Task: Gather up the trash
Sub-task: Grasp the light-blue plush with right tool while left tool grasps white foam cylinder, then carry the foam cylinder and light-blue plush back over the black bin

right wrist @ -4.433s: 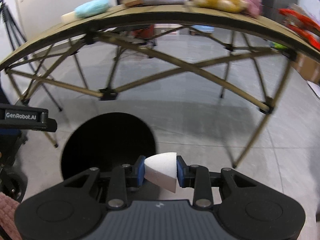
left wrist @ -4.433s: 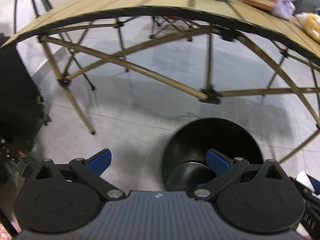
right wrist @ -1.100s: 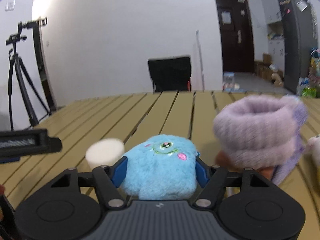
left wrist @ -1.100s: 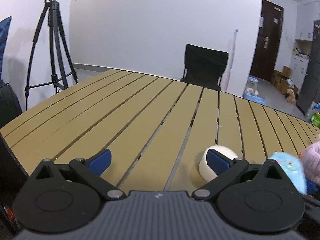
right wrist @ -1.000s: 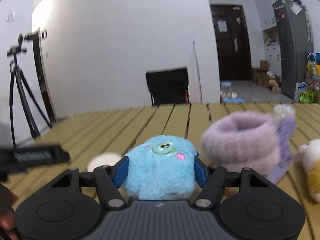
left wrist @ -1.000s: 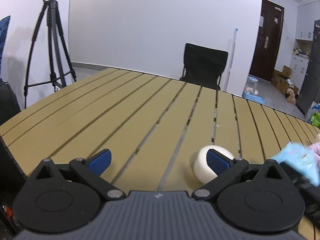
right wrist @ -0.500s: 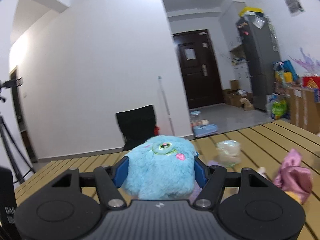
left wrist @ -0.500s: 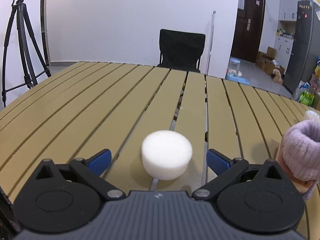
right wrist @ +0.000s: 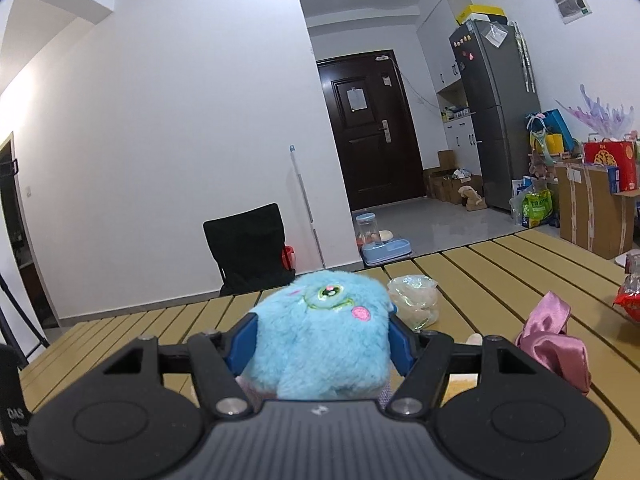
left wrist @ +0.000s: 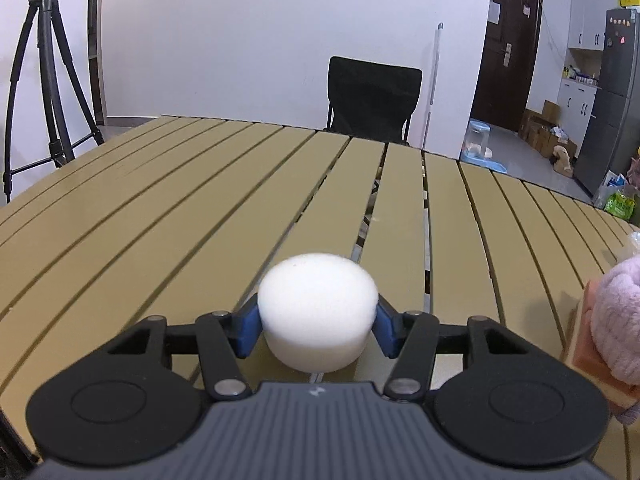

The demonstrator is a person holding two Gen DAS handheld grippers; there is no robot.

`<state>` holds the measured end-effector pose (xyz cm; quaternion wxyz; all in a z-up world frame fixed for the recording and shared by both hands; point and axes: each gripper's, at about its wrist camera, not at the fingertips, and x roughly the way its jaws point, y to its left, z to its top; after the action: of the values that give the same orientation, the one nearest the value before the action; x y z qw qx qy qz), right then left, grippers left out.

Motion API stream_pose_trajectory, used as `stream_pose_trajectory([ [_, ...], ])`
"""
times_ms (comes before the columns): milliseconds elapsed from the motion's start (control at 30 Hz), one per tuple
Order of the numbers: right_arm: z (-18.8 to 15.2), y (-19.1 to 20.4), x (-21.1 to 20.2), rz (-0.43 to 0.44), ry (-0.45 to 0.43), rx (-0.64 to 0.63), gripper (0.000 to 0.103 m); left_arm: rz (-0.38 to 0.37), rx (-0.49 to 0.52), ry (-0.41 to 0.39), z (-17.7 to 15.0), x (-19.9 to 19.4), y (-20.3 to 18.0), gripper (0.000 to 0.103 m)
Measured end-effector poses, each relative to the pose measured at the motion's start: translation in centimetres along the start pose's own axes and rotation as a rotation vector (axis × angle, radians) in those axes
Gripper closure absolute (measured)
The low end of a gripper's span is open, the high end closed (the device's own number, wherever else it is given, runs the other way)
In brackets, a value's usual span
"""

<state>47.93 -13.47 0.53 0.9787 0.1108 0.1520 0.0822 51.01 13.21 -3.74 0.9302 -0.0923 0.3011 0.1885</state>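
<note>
A white foam puck (left wrist: 318, 312) rests on the slatted tan table (left wrist: 160, 208). It sits between the blue pads of my left gripper (left wrist: 318, 326), whose jaws are closing; both pads touch its sides. In the right wrist view my right gripper (right wrist: 322, 344) is shut on a fluffy blue plush toy (right wrist: 324, 336), held above the table (right wrist: 500, 264). A crumpled clear plastic wrapper (right wrist: 414, 300) lies on the slats just beyond the plush toy.
A lilac plush piece on an orange block (left wrist: 616, 328) sits at the table's right edge in the left wrist view. A pink satin cloth (right wrist: 554, 340) and a red packet (right wrist: 630, 300) lie to the right. A black chair (left wrist: 374, 100) stands behind the table and a tripod (left wrist: 40, 80) at the left.
The left gripper's jaws have come in from wide apart to the foam puck's sides. The right gripper has kept its grip on the blue plush toy while swinging away over the table.
</note>
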Motion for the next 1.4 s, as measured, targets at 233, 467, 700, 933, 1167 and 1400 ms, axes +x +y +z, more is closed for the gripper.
stream_pose_trajectory([
  [233, 0.1, 0.2, -2.3, 0.018, 0.01, -0.052, 0.038, -0.028, 0.007, -0.04, 0.0, -4.5, 0.5, 0.047],
  [467, -0.1, 0.4, -5.9, 0.052, 0.022, -0.082, 0.038, -0.074, -0.021, -0.087, -1.3, -10.4, 1.7, 0.046],
  [700, -2.5, 0.0, -10.1, 0.076, 0.052, -0.102, 0.038, -0.126, -0.048, -0.136, -4.5, -15.9, 2.8, 0.046],
  [933, -5.5, -1.4, -13.9, 0.083, 0.127, -0.082, 0.038, -0.18, -0.019, -0.155, -7.0, -19.4, 3.0, 0.046],
  [1167, -8.2, -2.2, -17.8, 0.097, 0.174, -0.072, 0.038, -0.196, -0.004, -0.131, -10.3, -21.3, 3.6, 0.046],
  [1400, -11.1, -2.5, -19.5, 0.08, 0.261, -0.095, 0.038, -0.189, 0.024, -0.099, -13.7, -23.0, 4.2, 0.046],
])
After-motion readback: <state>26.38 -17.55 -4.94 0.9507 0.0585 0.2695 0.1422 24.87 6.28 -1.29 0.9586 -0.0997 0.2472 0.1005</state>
